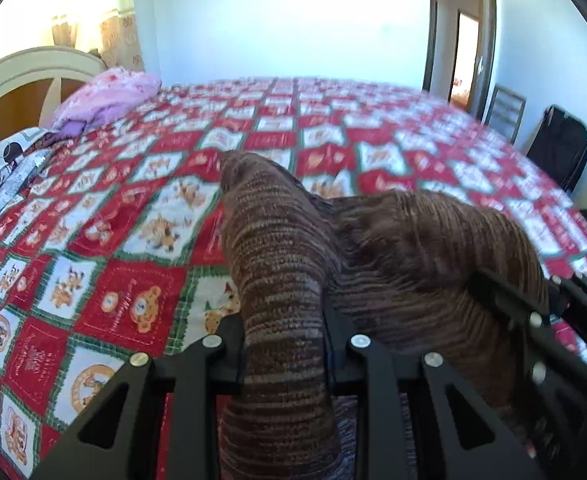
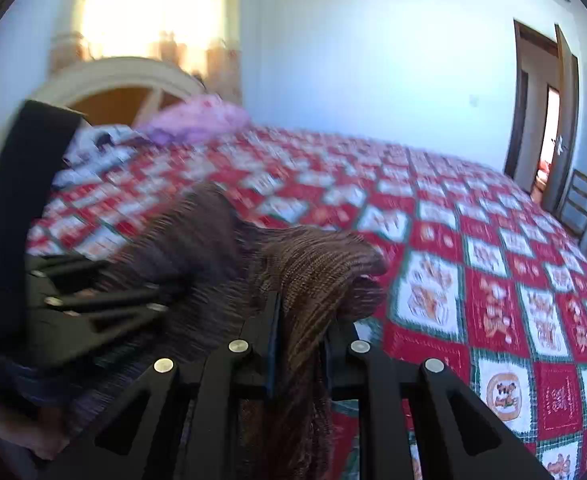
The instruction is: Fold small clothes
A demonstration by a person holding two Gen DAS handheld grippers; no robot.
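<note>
The brown striped knit garment (image 1: pixel 277 248) hangs bunched and rumpled above the red patchwork quilt (image 1: pixel 105 240) on the bed, held up between both tools: the left gripper (image 1: pixel 283 344) and right gripper (image 2: pixel 299 340) each clench a fold of it.

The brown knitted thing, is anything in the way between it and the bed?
Nothing visible. The brown knitted garment is pinched by both grippers, left and right, above open quilt. Pink bedding lies far off.

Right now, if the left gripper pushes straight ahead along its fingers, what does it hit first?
Nothing new: the left gripper is already shut on the brown knit garment. That bunched cloth leads; beyond it probably the quilt, though depth is unclear.
</note>
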